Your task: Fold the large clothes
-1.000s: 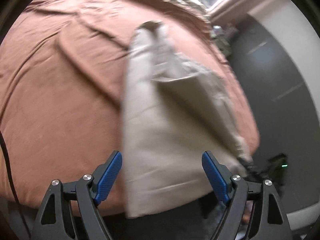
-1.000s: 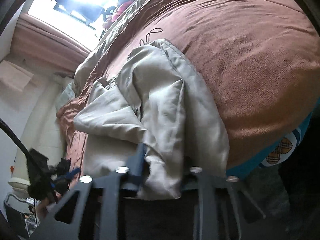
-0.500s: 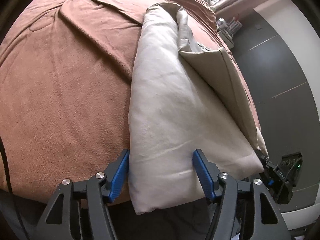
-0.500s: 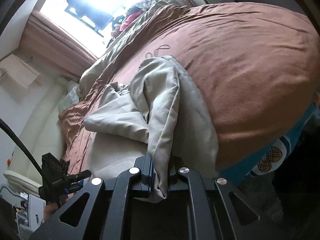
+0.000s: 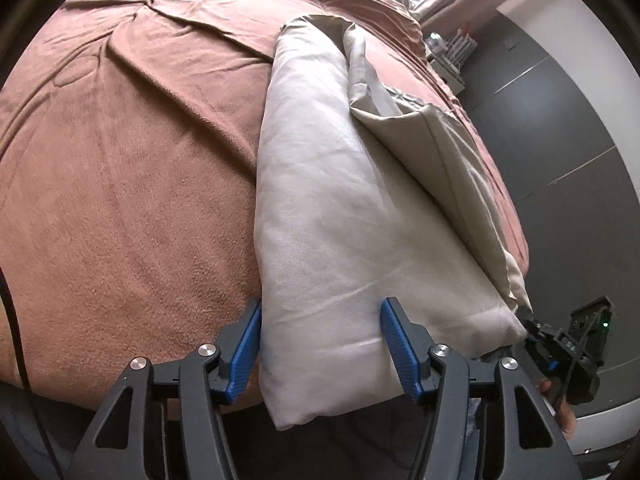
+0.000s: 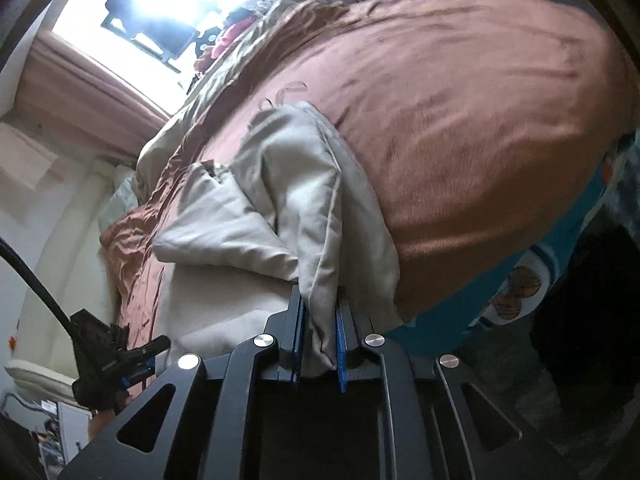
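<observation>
Left tongs (image 5: 320,344): being held wide open, blue pads (image 5: 249,350) straddling the near end of the beige garment (image 5: 332,208); cloth is sitting between the pads and nothing is being gripped. Right tongs (image 6: 318,344): being held nearly closed, a bunched fold of the same garment (image 6: 288,200) being pinched between the blue pads.

No containers are being shown.

The garment is being laid lengthwise on the bed (image 5: 120,168), folded into a long strip; its near end is hanging over the bed's edge toward both tongs. In the left wrist view, a second layer is being folded over along the strip's right side, down to the right tongs (image 5: 560,344). In the right wrist view, the left tongs (image 6: 120,356) are being seen at lower left, beside the garment's other corner.

The bed is being covered by a brown fleece blanket (image 6: 460,128), creased toward the far end. A teal sheet (image 6: 500,292) with a print is showing under the blanket edge. A bright window (image 6: 160,4) with a curtain is lying beyond the bed; a dark grey wall (image 5: 560,128) is flanking it.

The blanket to the strip's left is lying bare.
</observation>
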